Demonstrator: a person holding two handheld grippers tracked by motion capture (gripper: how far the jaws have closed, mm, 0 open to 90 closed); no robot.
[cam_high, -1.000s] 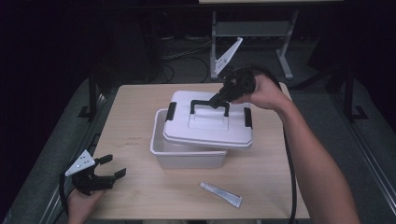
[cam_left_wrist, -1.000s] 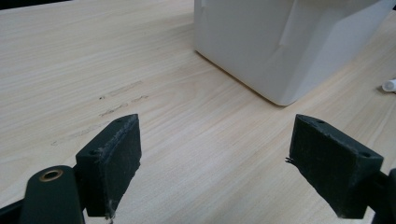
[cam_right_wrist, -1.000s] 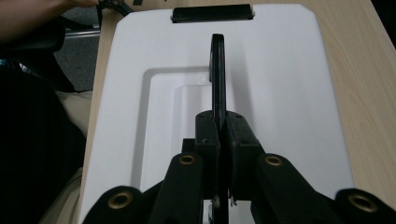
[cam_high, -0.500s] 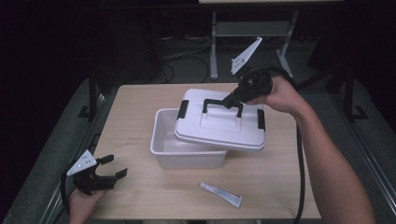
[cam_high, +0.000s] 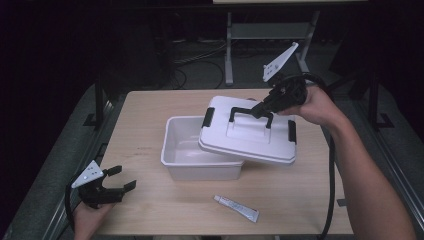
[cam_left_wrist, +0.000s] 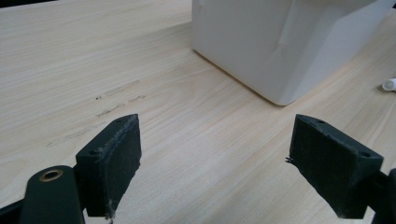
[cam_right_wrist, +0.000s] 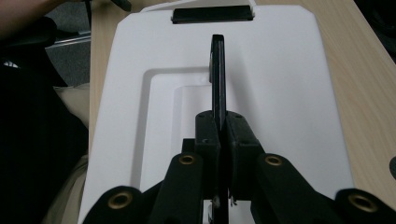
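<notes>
A pale wood-grain worktop (cam_high: 150, 125) stands in a dark room, with cables on the floor and a metal stand (cam_high: 229, 45) beyond its far edge; faint scuff marks (cam_left_wrist: 116, 100) show on the wood to the left of the tub. On it sits one white tub (cam_high: 187, 150), open on its left side, and one white lid (cam_high: 250, 135) with a black handle (cam_high: 250, 112) and two black end clips — the lid hangs tilted over the tub's right half, its lower edge close over the tub's near rim. The right gripper (cam_high: 262, 106) is clenched on that handle, jaws pressed flat to either side of the thin black bar (cam_right_wrist: 218, 74). One small white tube (cam_high: 236, 208) lies flat on the wood, just in front of the tub and apart from it. The left gripper (cam_high: 122, 179) rests low at the worktop's near corner, well to the left of the tub, its jaws spread wide — nothing between the pads (cam_left_wrist: 114, 158) but bare wood.
</notes>
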